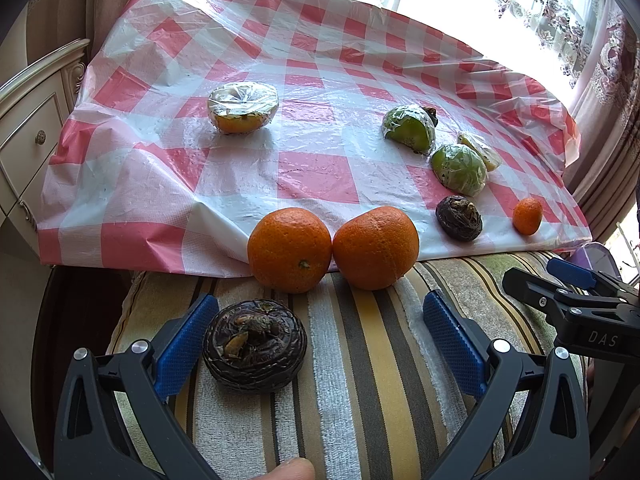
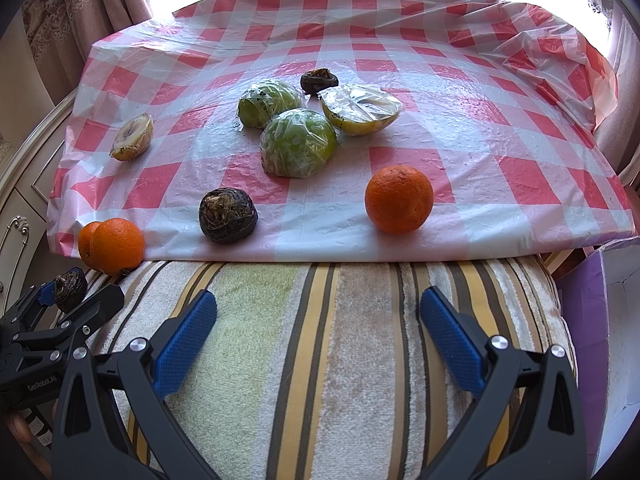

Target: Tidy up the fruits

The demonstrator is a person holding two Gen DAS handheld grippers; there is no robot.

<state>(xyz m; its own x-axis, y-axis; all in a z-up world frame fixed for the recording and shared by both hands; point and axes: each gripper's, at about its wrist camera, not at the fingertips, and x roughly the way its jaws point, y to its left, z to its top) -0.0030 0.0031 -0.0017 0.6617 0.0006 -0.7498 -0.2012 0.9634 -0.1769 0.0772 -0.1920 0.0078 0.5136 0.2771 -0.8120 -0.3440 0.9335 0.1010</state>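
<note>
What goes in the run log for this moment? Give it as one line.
left gripper: jaws open, dark fruit between them on striped cushion | right gripper: jaws open, empty | two oranges at cloth edge

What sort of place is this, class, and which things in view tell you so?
Probably a home room, perhaps a bedroom or sitting room: patterned curtains at a bright window, a cream carved drawer unit, and a striped cushion beside a checked plastic cloth holding fruit.

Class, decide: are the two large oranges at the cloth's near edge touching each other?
Touching. The left wrist view shows the left orange and right orange pressed side to side, no gap.
</note>
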